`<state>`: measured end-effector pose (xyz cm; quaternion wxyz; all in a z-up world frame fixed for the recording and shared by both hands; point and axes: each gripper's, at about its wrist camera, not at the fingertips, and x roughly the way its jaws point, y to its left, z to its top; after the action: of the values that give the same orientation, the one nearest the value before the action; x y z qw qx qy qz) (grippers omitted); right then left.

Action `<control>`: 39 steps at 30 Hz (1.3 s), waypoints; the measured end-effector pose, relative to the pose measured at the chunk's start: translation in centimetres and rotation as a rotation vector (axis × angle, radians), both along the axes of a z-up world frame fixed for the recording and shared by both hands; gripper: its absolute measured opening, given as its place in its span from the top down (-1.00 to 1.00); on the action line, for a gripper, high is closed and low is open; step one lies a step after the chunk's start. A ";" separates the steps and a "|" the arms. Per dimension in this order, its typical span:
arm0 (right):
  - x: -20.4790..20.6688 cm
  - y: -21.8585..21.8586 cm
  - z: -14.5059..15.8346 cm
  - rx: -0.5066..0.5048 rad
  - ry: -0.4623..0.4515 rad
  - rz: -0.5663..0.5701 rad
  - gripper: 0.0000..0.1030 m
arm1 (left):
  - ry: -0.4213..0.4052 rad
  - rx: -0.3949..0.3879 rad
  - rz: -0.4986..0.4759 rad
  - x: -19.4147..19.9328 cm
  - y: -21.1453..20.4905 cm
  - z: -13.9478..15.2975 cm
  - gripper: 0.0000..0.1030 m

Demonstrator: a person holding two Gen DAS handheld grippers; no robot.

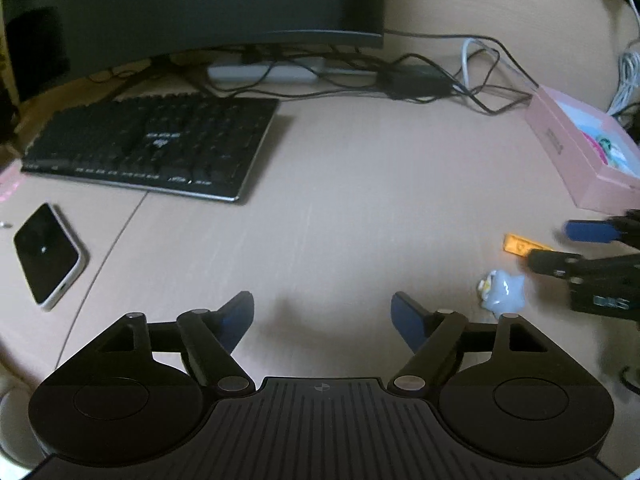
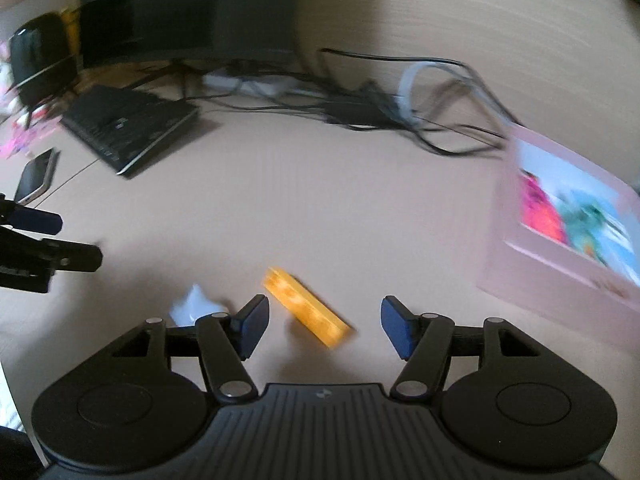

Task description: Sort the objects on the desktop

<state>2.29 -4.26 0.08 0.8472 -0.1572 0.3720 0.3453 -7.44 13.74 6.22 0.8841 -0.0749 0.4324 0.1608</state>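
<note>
Right wrist: orange block (image 2: 306, 306) betw wide-apart right gripper (image 2: 324, 326) fingers.

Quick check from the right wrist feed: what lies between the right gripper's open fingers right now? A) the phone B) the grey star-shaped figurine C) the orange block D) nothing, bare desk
C: the orange block lies on the desk between the open fingers of the right gripper, untouched; the grey figurine sits outside its left finger.

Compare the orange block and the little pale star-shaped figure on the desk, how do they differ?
The orange block is long, flat-sided and orange; the star figure is lumpy, pointed and pale blue-white. The orange block lies between the open right claw's fingers; the star figure sits off to its left. Both rest on the desk.
</note>
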 end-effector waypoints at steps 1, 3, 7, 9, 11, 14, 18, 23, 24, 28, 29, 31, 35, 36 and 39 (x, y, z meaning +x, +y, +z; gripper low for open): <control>0.2 0.5 -0.2 -0.005 0.014 0.007 -0.08 | -0.006 -0.007 -0.012 -0.2 0.0 0.1 -0.60; 0.6 0.8 -0.5 -0.012 0.041 -0.010 0.33 | -0.024 -0.027 -0.058 -0.3 -0.2 0.2 -0.62; 0.6 -1.4 -0.5 -0.020 0.046 -0.102 0.60 | -0.041 -0.050 -0.187 0.5 -1.9 -0.1 -0.63; 0.5 -3.5 -0.5 -0.026 0.053 -0.161 0.60 | -0.043 -0.045 -0.250 1.0 -3.4 -0.3 -0.62; 0.2 -6.1 -0.4 -0.035 0.055 -0.233 0.60 | -0.044 -0.031 -0.310 1.9 -4.8 -0.6 -0.52; -0.4 -10.0 -0.3 -0.041 0.067 -0.344 0.60 | -0.041 -0.030 -0.383 3.4 -6.6 -1.1 -0.31; -1.6 -14.1 -0.3 -0.046 0.077 -0.463 0.60 | -0.020 -0.010 -0.449 5.1 -8.8 -1.9 -0.09; -2.7 -15.1 0.1 0.012 0.086 -0.504 0.00 | -0.014 0.023 -0.483 5.8 -9.9 -2.2 0.29; -2.7 -14.4 0.2 0.028 0.080 -0.495 -0.12 | -0.015 0.030 -0.482 5.6 -9.7 -2.1 0.30; -2.2 -10.0 -0.1 0.066 0.067 -0.461 -0.52 | -0.009 0.079 -0.437 5.0 -8.7 -2.1 0.31; -1.9 -8.8 -0.2 0.072 0.070 -0.461 -0.53 | -0.004 0.087 -0.417 4.9 -8.2 -2.1 0.28; -1.5 -6.4 -0.5 0.089 0.085 -0.461 -0.53 | 0.002 0.090 -0.382 4.7 -7.2 -2.1 0.25; -1.1 -2.9 -0.8 0.096 0.073 -0.441 -0.57 | -0.006 0.074 -0.336 3.5 -5.1 -1.7 -0.12; -1.0 -2.3 -0.9 0.086 0.066 -0.446 -0.57 | -0.007 0.069 -0.327 3.1 -4.6 -1.7 -0.15; -0.2 -1.2 -1.4 0.076 0.064 -0.494 -0.59 | -0.001 0.038 -0.299 2.2 -2.8 -1.5 -0.23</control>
<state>2.05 -5.49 -1.28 0.8988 -0.0185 0.4126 0.1465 -5.27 10.90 4.71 0.8997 0.0070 0.4349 0.0355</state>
